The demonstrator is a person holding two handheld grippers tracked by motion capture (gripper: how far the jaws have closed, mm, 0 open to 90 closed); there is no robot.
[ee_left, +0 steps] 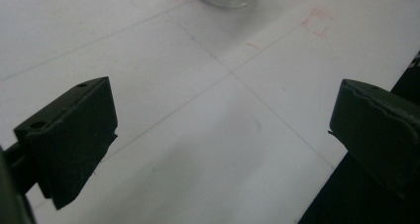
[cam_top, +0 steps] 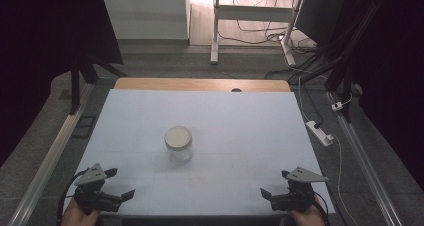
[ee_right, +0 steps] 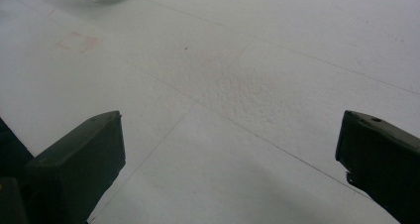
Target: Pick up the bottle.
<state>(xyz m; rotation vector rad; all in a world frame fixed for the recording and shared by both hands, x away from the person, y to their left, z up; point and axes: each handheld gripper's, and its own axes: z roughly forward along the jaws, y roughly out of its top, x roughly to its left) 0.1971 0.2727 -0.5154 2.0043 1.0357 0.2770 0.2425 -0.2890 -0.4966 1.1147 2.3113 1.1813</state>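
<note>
**Both grippers spread, jar apart at centre**

The left gripper and right gripper hold their black jaws wide apart, gripping nothing, at the near corners of the white table. The clear glass jar with a cream lid stands upright mid-table, between them and well apart from both.

I'm working in what looks like a lab or test room: a white-covered table framed by black curtains, metal rails, a power strip and loose cables on grey carpet.
</note>
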